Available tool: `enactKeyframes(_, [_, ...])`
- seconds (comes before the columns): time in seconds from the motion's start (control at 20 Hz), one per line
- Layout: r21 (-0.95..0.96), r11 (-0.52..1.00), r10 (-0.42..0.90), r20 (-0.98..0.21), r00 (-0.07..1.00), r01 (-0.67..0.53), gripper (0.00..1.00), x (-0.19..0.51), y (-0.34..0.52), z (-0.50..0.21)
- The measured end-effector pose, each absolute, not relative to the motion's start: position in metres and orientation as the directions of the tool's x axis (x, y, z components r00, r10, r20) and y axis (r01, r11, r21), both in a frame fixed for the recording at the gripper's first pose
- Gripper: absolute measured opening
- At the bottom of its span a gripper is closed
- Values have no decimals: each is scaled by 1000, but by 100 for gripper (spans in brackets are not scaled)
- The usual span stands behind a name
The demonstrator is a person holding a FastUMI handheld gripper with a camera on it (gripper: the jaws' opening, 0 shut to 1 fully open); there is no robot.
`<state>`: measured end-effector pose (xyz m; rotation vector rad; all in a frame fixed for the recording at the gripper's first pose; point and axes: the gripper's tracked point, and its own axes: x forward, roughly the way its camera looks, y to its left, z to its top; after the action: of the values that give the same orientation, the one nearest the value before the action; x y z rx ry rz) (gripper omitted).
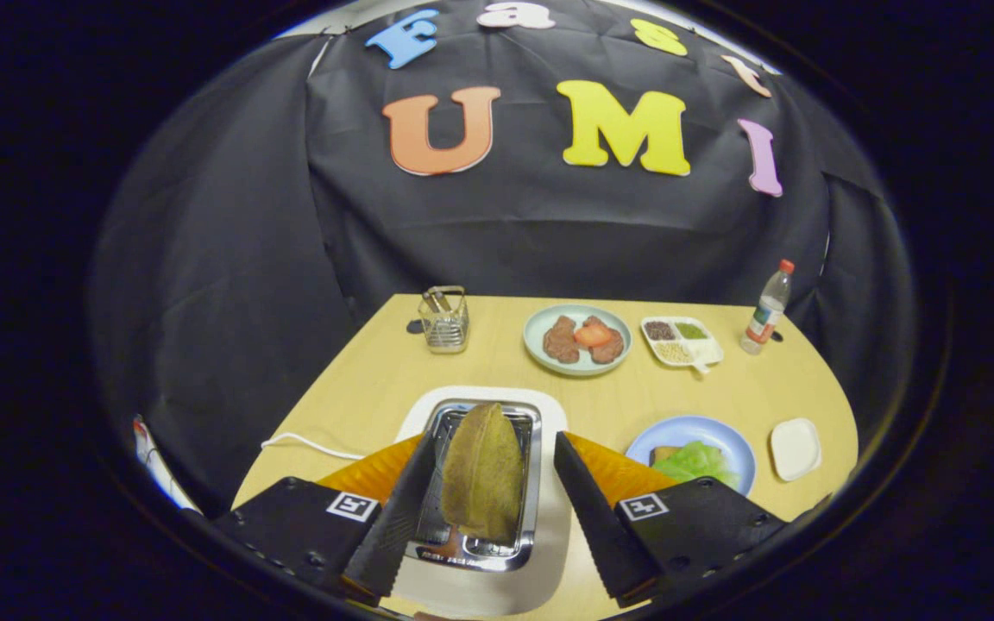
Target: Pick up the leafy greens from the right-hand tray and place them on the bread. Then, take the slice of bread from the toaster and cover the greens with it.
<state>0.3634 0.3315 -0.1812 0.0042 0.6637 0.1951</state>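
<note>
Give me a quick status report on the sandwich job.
Tongs open, straddling the toast slice standing in the toaster. Greens already on bread on the blue plate. Nothing in the way.

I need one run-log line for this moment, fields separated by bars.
stage: fetching toast | gripper: open, fingers either side of brown bread slice standing in silver toaster | green leafy greens: on bread, blue plate

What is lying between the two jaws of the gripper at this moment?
In the gripper view, the bread slice stands upright in the toaster between the open jaws of the gripper. The left jaw is near its edge; the right one stands apart.
</note>
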Motion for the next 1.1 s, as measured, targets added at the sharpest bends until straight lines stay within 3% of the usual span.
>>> enactKeyframes(0.05, [73,984,172,-615,769,-162,84,367,330,-181])
enactKeyframes(0.25, [49,983,171,-600,782,-178,57,379,329,-183])
enactKeyframes(0.5, [12,989,125,-618,776,-150,12,371,322,-184])
enactKeyframes(1.1, [8,980,175,-502,847,-198,12,345,338,-97])
